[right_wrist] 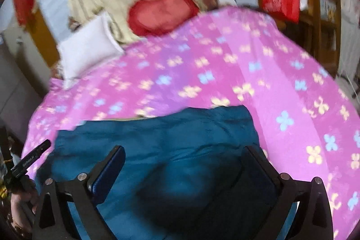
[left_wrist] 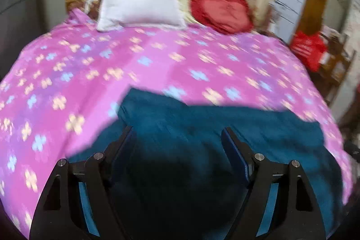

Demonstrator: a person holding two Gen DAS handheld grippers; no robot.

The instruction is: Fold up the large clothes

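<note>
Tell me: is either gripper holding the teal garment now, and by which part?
Nothing is held. The left gripper and right gripper are both open above the teal garment.

Teal garment (left_wrist: 225,127); pink, seemingly flower-printed bedspread (left_wrist: 90,73).

Each claw, the left claw (left_wrist: 177,135) and the right claw (right_wrist: 186,155), has black angular arms with silver round screws and dark blue pads (left_wrist: 235,152). At lower left of the right view, bare skin of a hand (right_wrist: 22,201) shows beside a black handle with white lettering.

The dark teal cloth garment (left_wrist: 202,127) lies low in the frame on the pink flowered bedspread (left_wrist: 157,60); the white rectangular pillow (left_wrist: 139,3) and red heart-shaped cushion (left_wrist: 222,10) sit behind, upper centre.
</note>
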